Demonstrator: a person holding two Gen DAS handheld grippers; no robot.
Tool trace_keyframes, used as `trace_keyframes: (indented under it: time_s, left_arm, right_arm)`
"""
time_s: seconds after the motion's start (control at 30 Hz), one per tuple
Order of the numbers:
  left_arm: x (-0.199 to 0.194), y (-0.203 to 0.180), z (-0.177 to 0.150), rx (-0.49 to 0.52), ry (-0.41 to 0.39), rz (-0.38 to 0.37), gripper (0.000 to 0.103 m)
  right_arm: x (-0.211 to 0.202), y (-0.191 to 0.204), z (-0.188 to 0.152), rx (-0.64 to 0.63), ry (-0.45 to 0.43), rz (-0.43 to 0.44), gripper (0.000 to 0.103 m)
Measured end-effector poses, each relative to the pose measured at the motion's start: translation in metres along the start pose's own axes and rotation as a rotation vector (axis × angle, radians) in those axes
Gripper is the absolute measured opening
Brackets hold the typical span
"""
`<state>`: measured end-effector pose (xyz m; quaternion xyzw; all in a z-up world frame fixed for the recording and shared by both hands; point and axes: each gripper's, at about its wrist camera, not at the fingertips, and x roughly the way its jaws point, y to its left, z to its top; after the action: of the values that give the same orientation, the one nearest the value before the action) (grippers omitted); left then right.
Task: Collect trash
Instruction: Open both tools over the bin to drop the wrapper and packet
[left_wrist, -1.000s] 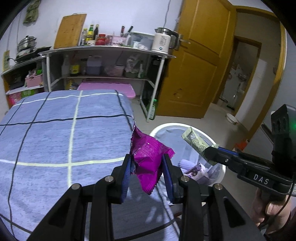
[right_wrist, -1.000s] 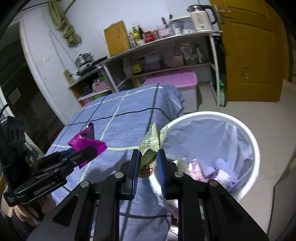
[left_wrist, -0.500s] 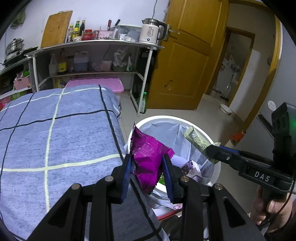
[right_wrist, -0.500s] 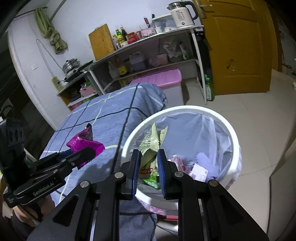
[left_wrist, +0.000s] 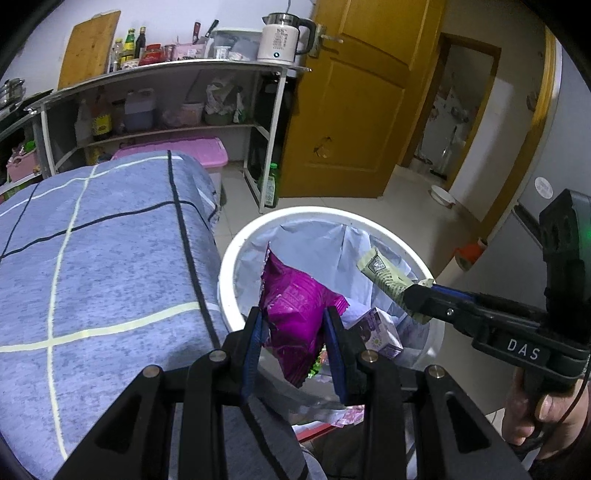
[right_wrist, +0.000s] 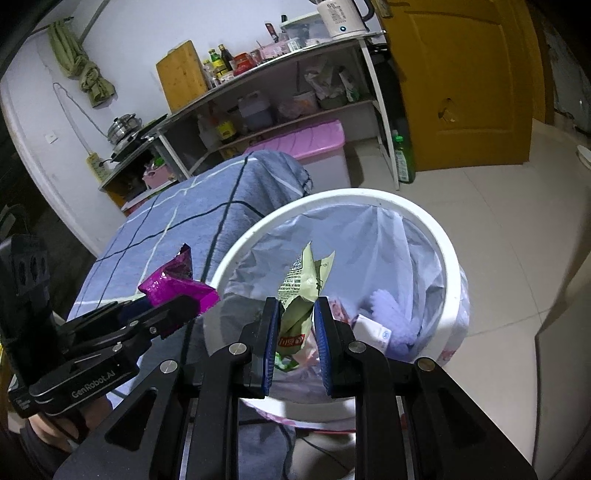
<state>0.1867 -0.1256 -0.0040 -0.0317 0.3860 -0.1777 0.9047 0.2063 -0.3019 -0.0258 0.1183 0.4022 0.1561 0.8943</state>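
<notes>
I'm facing a yellow wooden door (left_wrist: 354, 122) at upper right; metal shelving (left_wrist: 162, 107) is standing upper left, white tiles (right_wrist: 517, 229) possibly gleaming below.

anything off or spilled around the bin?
Nothing spilled in view. Crumpled magenta foil wrapper in the left gripper and pale green snack packet in the right gripper hang over the lined white bin.
</notes>
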Motion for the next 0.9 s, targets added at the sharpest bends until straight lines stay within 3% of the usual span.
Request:
trace_keyframes:
  time_s: [0.27, 0.47, 0.6, 0.9]
  left_arm:
    - [0.016, -0.004, -0.003, 0.008, 0.033, -0.006, 0.036]
    - [0.020, -0.006, -0.003, 0.019, 0.038, -0.012, 0.045]
    - [0.021, -0.005, -0.003, 0.014, 0.039, -0.018, 0.052]
    - [0.015, -0.003, -0.004, 0.004, 0.027, -0.028, 0.055]
  right_arm:
    - [0.006, -0.011, -0.001, 0.024, 0.022, -0.006, 0.022]
    - [0.013, -0.015, -0.003, 0.030, 0.043, -0.013, 0.022]
    - [0.011, -0.016, -0.003, 0.032, 0.036, -0.017, 0.023]
    - [0.002, -0.014, -0.002, 0.030, 0.008, -0.015, 0.023]
